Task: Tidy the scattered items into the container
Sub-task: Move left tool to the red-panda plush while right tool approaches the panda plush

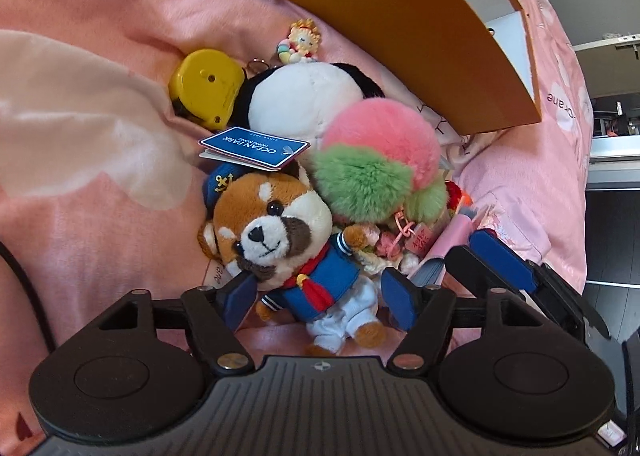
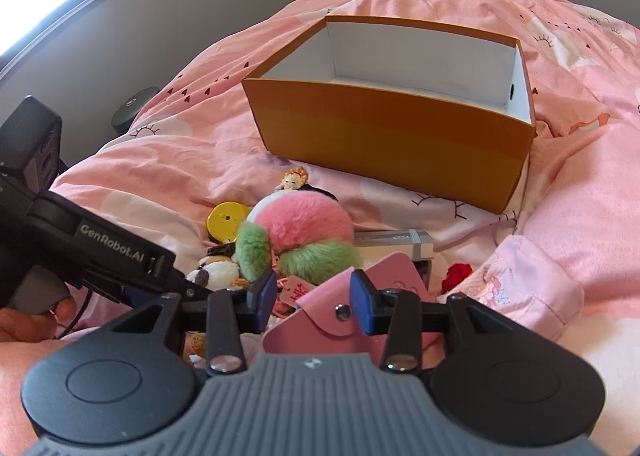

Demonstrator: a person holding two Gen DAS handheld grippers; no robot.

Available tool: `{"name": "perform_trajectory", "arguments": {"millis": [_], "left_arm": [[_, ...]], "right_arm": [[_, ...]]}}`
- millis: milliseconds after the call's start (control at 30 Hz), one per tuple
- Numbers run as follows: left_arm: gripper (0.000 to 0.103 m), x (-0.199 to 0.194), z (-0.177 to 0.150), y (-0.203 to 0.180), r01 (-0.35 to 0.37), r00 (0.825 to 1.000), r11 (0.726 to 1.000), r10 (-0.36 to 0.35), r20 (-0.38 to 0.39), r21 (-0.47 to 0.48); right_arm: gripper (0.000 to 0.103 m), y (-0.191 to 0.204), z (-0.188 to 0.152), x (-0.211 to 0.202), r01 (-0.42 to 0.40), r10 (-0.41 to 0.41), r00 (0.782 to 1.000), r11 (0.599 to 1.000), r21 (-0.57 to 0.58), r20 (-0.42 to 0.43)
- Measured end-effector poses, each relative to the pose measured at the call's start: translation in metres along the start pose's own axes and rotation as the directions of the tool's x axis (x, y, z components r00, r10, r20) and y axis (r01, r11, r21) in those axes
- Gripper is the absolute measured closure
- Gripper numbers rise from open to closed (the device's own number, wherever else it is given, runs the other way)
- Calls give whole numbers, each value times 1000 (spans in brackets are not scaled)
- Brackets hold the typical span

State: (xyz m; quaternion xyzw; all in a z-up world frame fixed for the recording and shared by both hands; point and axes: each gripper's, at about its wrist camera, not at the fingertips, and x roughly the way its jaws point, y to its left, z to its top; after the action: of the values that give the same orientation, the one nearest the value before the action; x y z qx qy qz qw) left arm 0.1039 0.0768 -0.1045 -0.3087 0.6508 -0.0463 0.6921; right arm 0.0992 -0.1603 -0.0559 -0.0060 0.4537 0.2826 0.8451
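Observation:
A red panda plush in a blue sailor suit (image 1: 288, 248) lies on the pink bedding, between the fingers of my left gripper (image 1: 320, 300). The jaws stand wide and the pads do not press on it. My right gripper (image 2: 314, 298) hovers open over a pink snap pouch (image 2: 332, 320), which is wider than the gap and lies beneath the fingers. The orange cardboard box (image 2: 392, 136) stands open behind the pile, its white inside bare. The same box (image 1: 400, 36) shows at the top of the left wrist view.
The pile holds a pink and green pompom (image 1: 372, 160), a black and white plush (image 1: 300, 96), a yellow round case (image 1: 204, 84), a small figurine charm (image 1: 300, 42), a grey box (image 2: 400, 242) and a red knitted bit (image 2: 456, 272). A hand (image 2: 24, 320) holds the left gripper's handle.

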Motion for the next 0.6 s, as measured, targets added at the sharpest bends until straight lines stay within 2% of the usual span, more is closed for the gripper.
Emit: {"name": "perform_trajectory", "arguments": {"millis": [33,167,233,300,433,600], "left_arm": [[15,4,0,0,-2,1000,1000,2,-9,-9],[16,23,-2,5,13,997,998,-18,-78,-60],[21,28,-2,7,-3,998,997,-2,-65,-83],[21,29,-1,7,-5,998,996,-1,-58,-92],[29,29,-3,3,-28,999,997,25,-42,-67],[39,22,-10,-10,-84,996,996,84,14,28]], "right_arm": [[57,-1,0,0,3,-3,1000,1000,4,0],[56,-4,-2,1,8,-8,1000,1000,11,1],[56,-4,-2,0,8,-8,1000,1000,9,3],[56,-3,-3,0,12,-12,1000,1000,6,3],[56,-6,-4,2,13,-13,1000,1000,15,-3],[56,-5,-5,1,15,-15,1000,1000,15,-1]]}}
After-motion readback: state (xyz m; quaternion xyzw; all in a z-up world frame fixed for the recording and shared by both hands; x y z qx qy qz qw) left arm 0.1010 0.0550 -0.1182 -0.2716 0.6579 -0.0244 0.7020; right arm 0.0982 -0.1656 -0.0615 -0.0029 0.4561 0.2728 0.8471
